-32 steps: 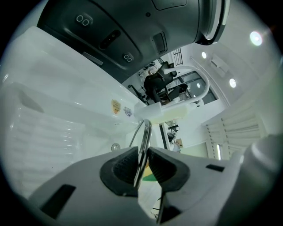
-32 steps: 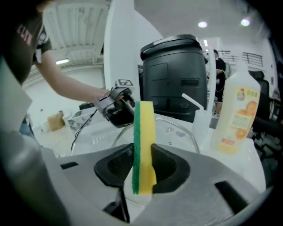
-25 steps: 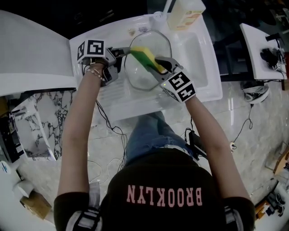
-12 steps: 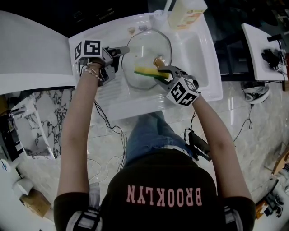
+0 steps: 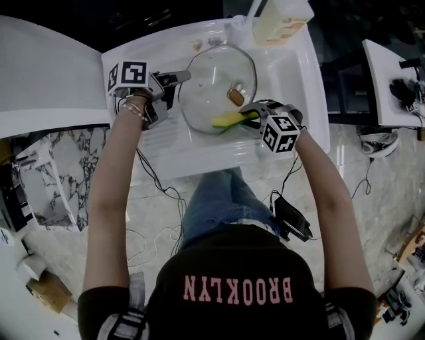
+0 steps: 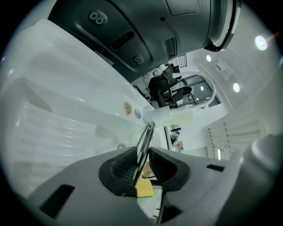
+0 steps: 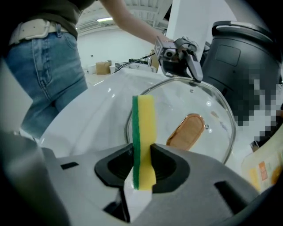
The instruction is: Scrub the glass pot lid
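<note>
At the left, the left gripper (image 5: 178, 78) is clamped shut on the metal rim of the glass lid (image 5: 209, 99). Its ribbed pads are pressed on the edge from both sides, evidently so that the lid is steadied and cannot slide or spin under the rubbing. The lid is held over the white sink (image 5: 299, 73), between the ridged draining side and the basin, where water and suds can presumably be caught. It appears tilted, with its brown handle (image 5: 234, 96) turned toward the right-hand tool. Whether its lower edge is rested on the sink cannot be told.

Further right, a yellow sponge (image 5: 229, 120) with a green scouring face is gripped on edge in the closed right gripper (image 5: 252, 114). The free end of the sponge is laid at the near rim of the lid, just below the handle. The scrubbing is judged to be under way, with the near edge being worked. A pale bottle (image 5: 282, 20) is stood at the back of the sink, within easy reach.
</note>
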